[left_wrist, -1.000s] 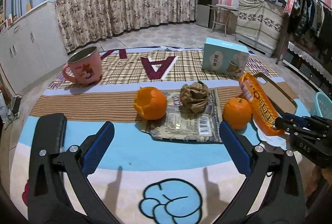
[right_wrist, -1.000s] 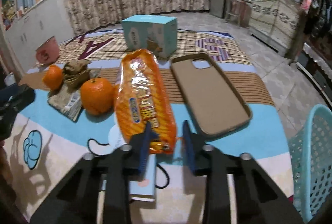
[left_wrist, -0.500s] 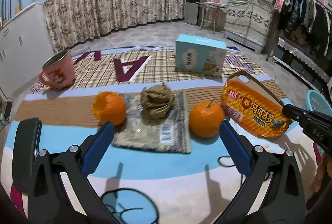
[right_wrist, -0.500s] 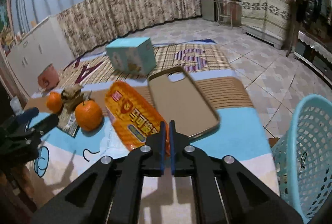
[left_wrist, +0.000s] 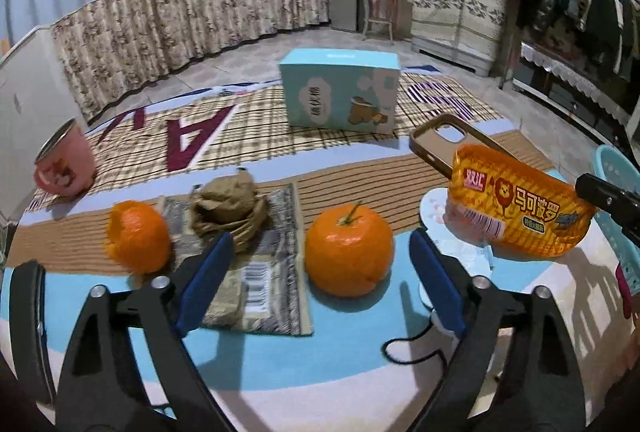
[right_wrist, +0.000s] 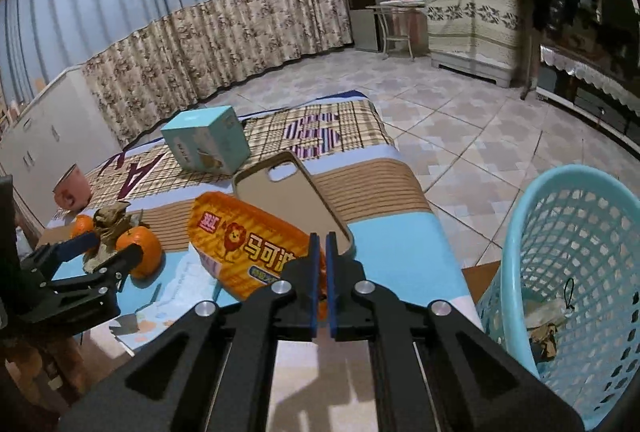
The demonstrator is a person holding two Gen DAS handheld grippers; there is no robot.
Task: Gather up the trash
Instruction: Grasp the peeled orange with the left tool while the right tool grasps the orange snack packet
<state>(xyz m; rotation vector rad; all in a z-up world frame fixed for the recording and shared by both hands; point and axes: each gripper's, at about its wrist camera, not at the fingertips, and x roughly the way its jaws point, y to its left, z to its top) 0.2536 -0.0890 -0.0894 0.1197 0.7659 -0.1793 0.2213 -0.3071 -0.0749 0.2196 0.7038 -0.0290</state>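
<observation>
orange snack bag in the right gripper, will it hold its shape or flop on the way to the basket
The orange snack bag looks puffy, sticking out sideways from the right gripper without drooping, so probably light. Glossy film pinched at one edge may slip or swing.

snack bag [left_wrist: 516,210]: glossy plastic | ball [left_wrist: 228,204]: crumpled brown paper | basket [right_wrist: 568,272]: perforated plastic

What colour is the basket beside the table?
Light blue, with a perforated wall: the basket shows best in the right wrist view.
</observation>
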